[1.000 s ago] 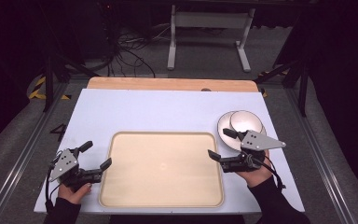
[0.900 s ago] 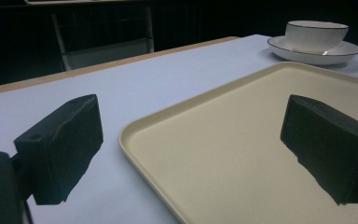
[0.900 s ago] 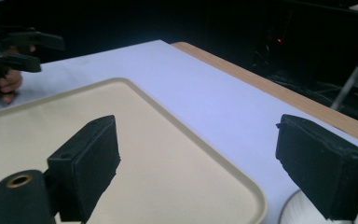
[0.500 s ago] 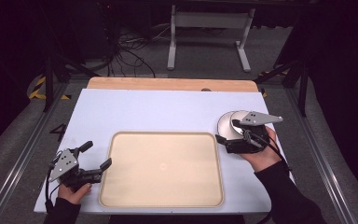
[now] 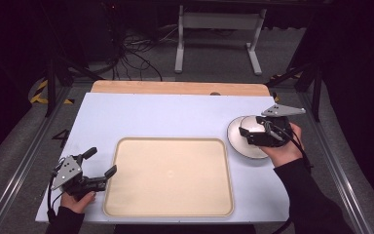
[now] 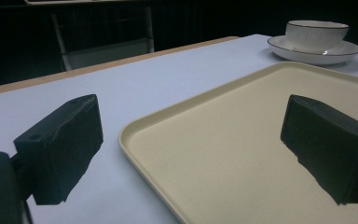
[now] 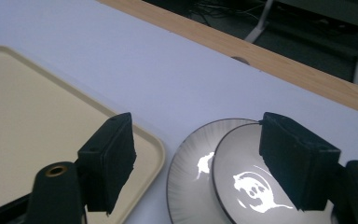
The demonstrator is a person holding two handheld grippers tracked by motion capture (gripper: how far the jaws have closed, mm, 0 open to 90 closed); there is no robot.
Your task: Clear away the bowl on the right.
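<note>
Bowl [image 5: 254, 127] and saucer [image 5: 237, 141] sit at the right edge of the pale blue table [image 5: 165, 117], just beside the beige tray [image 5: 170, 175], as we see from the high view. We hold the right gripper [image 5: 246, 132] over the bowl, its jaws apart and having just been closing, with nothing pressed between them. Our left gripper [image 5: 100, 165] rests at the tray's left edge, spread wide and gripping nothing.

From the left gripper view we look across the tray [image 6: 242, 154] between two parted jaws; the bowl [image 6: 316, 35] stands upright on its saucer [image 6: 289, 49] at the far corner.

From the right gripper view we look down on the bowl [image 7: 247, 186] in the saucer [image 7: 191, 163]. One jaw hangs over the tray's corner [image 7: 37, 121], the other over the bowl's far side; whether it touches the rim we cannot tell.
</note>
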